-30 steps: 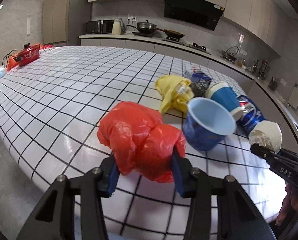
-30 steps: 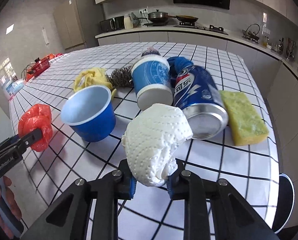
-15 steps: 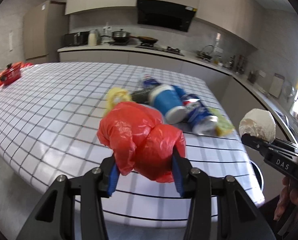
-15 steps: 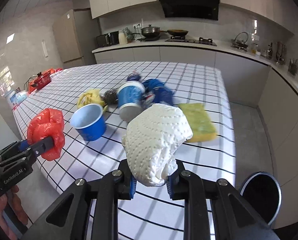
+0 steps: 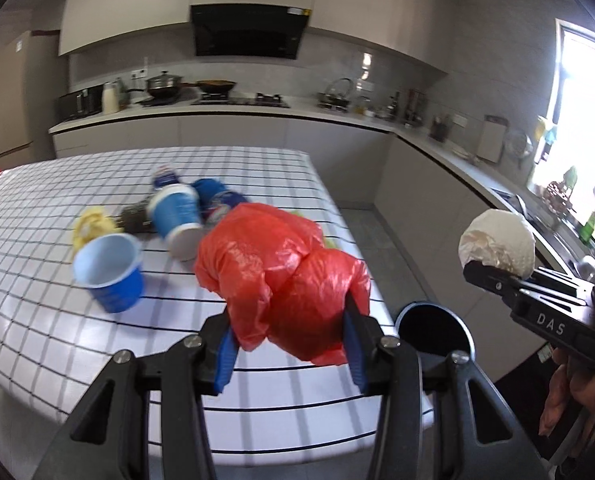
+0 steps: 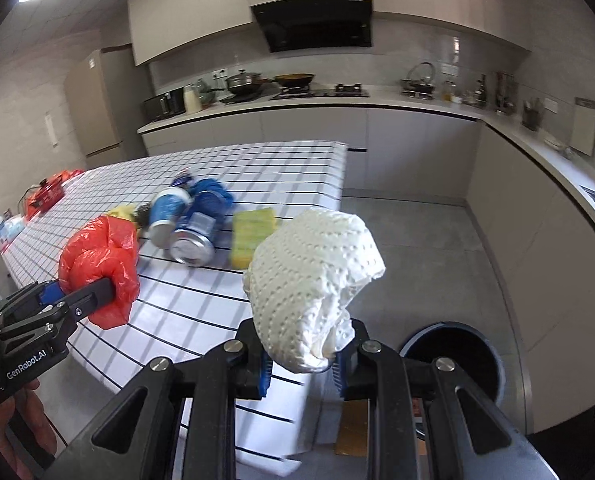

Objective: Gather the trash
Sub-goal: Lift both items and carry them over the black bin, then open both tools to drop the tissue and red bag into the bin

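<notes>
My left gripper [image 5: 287,344] is shut on a crumpled red plastic bag [image 5: 281,276], held in the air above the table's near right corner. My right gripper [image 6: 303,360] is shut on a wad of white paper towel [image 6: 313,280], held off the table's end over the floor. Each view shows the other gripper too: the red plastic bag [image 6: 99,268] at the left, the paper towel [image 5: 497,242] at the right. A round dark bin [image 6: 453,354] stands open on the floor by the table's corner, below and right of the towel. The bin [image 5: 435,330] sits just right of the red bag.
On the checked table [image 5: 37,320] lie an empty blue cup [image 5: 109,272], a blue-and-white cup [image 5: 177,220] on its side, a yellow wrapper [image 5: 91,224], a blue can [image 6: 197,232] and a yellow-green sponge [image 6: 253,232]. Kitchen counters line the far and right walls. Grey floor spreads right of the table.
Both grippers have lifted and swung right with their loads, from over the trash pile to the table's end. The floor bin has come into both views.
</notes>
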The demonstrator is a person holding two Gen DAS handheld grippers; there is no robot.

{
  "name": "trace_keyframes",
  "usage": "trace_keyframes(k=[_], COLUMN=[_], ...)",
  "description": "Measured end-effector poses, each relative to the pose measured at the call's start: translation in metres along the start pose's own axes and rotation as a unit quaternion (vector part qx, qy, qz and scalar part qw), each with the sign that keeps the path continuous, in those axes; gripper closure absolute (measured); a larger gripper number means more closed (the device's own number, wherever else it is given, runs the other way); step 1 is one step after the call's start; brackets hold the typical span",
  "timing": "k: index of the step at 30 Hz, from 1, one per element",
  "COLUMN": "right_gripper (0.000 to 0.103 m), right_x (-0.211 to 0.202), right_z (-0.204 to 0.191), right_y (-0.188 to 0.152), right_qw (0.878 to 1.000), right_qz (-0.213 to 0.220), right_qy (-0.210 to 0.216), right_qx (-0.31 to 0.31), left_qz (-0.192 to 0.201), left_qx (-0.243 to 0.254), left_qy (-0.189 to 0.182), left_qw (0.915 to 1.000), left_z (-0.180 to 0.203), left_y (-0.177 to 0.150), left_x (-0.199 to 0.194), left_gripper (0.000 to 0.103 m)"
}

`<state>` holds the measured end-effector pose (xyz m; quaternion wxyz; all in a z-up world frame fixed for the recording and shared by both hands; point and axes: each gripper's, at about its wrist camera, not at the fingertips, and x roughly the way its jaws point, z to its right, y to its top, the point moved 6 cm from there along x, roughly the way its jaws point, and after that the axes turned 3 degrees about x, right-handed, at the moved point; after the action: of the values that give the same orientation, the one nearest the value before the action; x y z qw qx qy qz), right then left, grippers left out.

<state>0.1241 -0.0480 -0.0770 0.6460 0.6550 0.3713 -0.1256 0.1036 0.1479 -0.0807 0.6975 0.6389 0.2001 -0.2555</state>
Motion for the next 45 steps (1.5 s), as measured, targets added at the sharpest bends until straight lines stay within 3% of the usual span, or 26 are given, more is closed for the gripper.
trace_keyframes(k=[14, 23, 33, 45], right_gripper=[0.078, 0.078, 0.078, 0.078], right_x=[-0.039, -0.032, 0.002, 0.100], right_z=[0.109, 0.174, 0.240, 0.283], right_y=[-0.026, -0.051, -0.083, -0.125], right_qw=[0.999, 0.999, 0.997, 0.986], right_qz=[-0.004, -0.029, -0.066, -0.153], right_qy=[-0.040, -0.032, -0.013, 0.029], right_qx=[0.024, -0.002, -0.034, -0.061], left_qz=[-0.015, -0.041, -0.077, -0.141], left_qx=[0.036, 0.058, 0.078, 0.096], left_qy=[-0.047, -0.081, -0.089, -0.085], left_qw=[0.9981, 0.9942, 0.9900, 0.9816], left_z=[0.107, 0.176, 0.234, 0.263], left_y=[0.000, -0.020, -0.046, -0.085], left_x=[0.028, 0.059, 0.110, 0.183], left_gripper=[0.056, 0.056, 0.056, 0.056])
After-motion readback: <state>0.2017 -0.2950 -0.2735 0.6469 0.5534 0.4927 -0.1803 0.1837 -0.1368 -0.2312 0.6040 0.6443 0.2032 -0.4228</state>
